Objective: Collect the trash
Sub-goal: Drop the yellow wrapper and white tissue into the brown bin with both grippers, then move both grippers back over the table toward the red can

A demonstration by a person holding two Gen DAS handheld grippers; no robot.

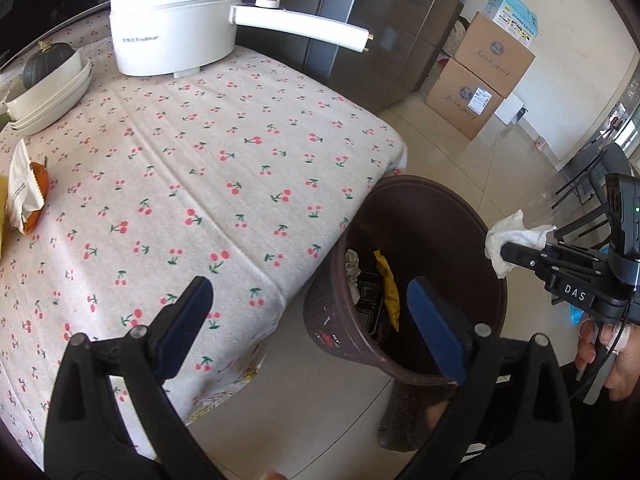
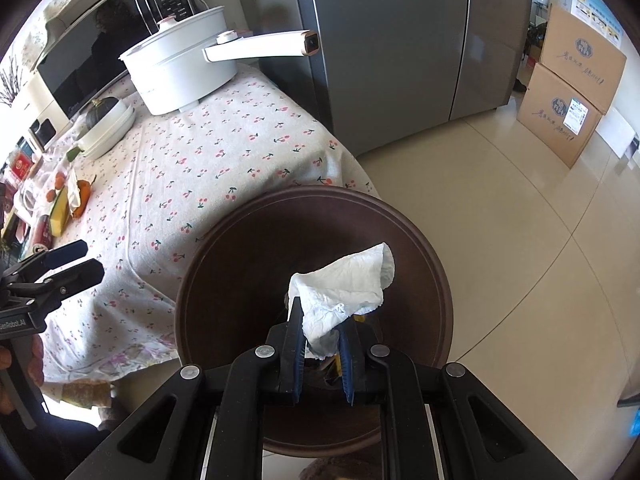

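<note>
A: Quick pass. The right gripper [image 2: 320, 334] is clenched on a crumpled white tissue [image 2: 344, 284], and it hangs right over the mouth of the brown trash bin [image 2: 436, 276]. Agree?

B: Yes. In the left wrist view the tissue [image 1: 516, 240] sticks out past the right gripper's tips [image 1: 506, 249], above the bin's far rim [image 1: 460, 200]. The bin stands on the floor, touching the near right corner of the cherry-print tablecloth [image 1: 208, 152].

A: Left gripper [image 1: 312, 312]?

B: Released, jaws wide, nothing between them. One finger sits over the cloth's edge, the other over the bin opening.

A: Step in hand, I'd judge, is dropping the tissue. Tips?

B: Keep the claw centred over the opening and let go fully (tissue is light and may cling to a pad), so a wide release beats a half one. Lowering a little toward the mouth first would help; a drift toward the rim could land it on the floor.

A: Bin already has stuff in it: something yellow [image 1: 390, 288], a dark packet, crumpled paper.

B: Yes. More trash looks left at the cloth's left edge: a white wrapper [image 1: 22, 188] with something orange beside it. Can't tell what exactly.

A: The white pot [image 1: 172, 28] at the far edge isn't trash. Done.
</note>
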